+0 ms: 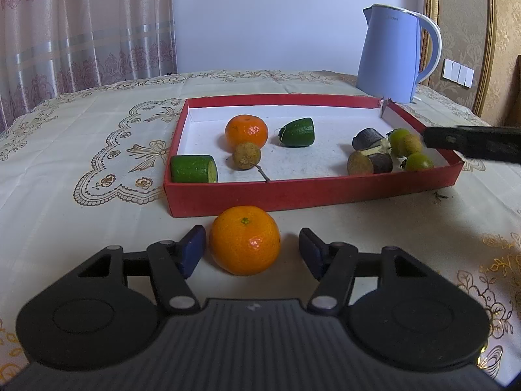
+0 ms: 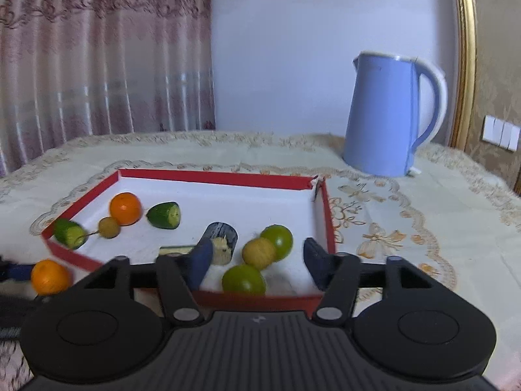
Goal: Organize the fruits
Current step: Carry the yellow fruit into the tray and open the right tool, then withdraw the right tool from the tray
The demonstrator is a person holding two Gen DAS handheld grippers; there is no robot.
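- Between the pads of the left gripper (image 1: 252, 252), at twelve o'clock from its body, sits the loose tangerine (image 1: 245, 240), resting on the tablecloth (image 1: 97, 221) just outside the near wall of the red tray (image 1: 312, 195).
- Left gripper: released, jaws spread to either side of the tangerine; the left pad stands just beside the peel, the right pad clearly apart from it. Nothing is grasped.
- Round fruit, so no long axis to line up; its stem scar faces up.
- Right gripper (image 2: 257, 262): also released and empty, jaws apart above the tray's near right corner, over the small green fruits (image 2: 244, 280) lying there.
- From the right gripper the tangerine lies off at nine o'clock, well apart, so the left hand is plainly the nearer one.
- My judgement: clenching on the tangerine comes next, then a lift toward twelve o'clock over the tray wall.
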